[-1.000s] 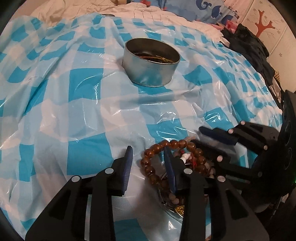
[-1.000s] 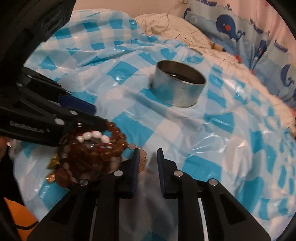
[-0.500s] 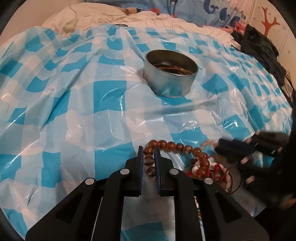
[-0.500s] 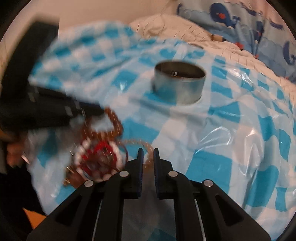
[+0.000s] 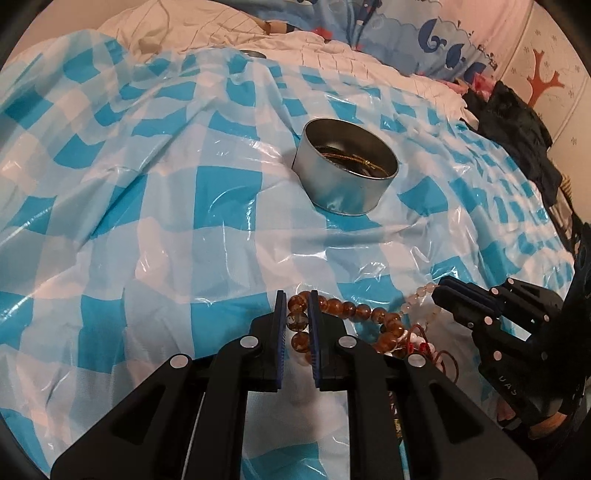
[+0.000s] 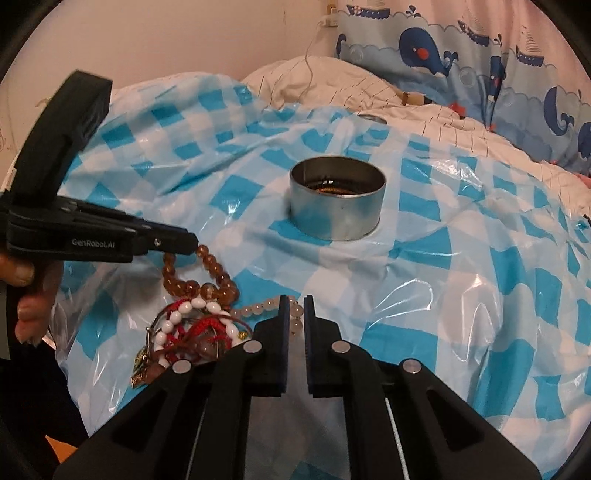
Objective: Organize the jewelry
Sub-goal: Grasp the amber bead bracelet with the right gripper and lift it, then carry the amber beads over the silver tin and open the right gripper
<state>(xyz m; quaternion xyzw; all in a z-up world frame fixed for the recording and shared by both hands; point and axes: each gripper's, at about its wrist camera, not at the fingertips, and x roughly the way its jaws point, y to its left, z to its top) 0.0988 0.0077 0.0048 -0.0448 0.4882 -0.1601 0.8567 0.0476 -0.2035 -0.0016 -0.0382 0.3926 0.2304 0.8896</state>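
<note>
Pinching amber bead bracelet [image 5: 345, 307] | left tool [image 5: 297, 317] | tin [image 5: 347, 170] well apart

Amber bracelet [image 5: 343, 308], blue-white checked sheet [image 5: 184, 221], perhaps silver tin [image 5: 347, 177]

A glossy blue-and-white checked plastic sheet [image 5: 155, 206] lies creased over a bed, catching warm indoor light. Behind it a rumpled cream quilt with thin grid lines [image 6: 332, 88] bunches against a plain pale pink wall [image 6: 184, 33]. A light blue whale-and-boat print fabric [image 6: 461, 48] hangs alongside. A heap of dark clothing [image 5: 517, 125] sits beside wallpaper with a red tree [image 5: 545, 85].
</note>
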